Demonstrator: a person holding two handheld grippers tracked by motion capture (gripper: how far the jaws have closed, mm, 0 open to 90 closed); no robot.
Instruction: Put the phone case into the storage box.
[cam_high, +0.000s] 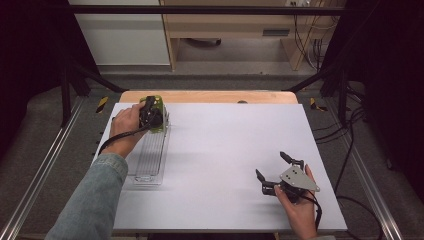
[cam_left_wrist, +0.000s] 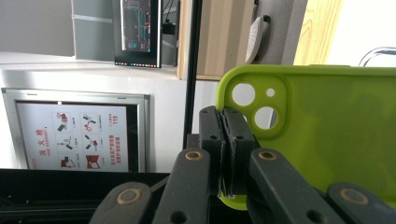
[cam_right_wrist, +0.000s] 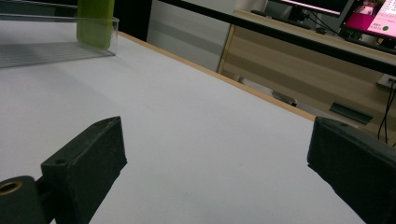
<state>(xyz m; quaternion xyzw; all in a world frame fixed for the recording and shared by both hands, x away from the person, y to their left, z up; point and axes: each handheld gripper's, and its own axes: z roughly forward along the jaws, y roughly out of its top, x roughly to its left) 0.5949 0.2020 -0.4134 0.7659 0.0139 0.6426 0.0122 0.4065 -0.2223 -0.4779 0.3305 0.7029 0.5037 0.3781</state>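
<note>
Fingers (cam_left_wrist: 223, 140) around green phone case (cam_left_wrist: 322, 130)

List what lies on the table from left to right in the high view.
Left gripper clamped on the green phone case at the far end of the clear tray → bare white table → right gripper, jaws open.

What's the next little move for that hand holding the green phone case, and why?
Probably ease the green phone case straight down into the clear slotted rack before letting go. The left gripper has its jaws clamped on the case's edge at the rack's far end, where the case stands upright. The right gripper rests open on the white table, well away.
</note>
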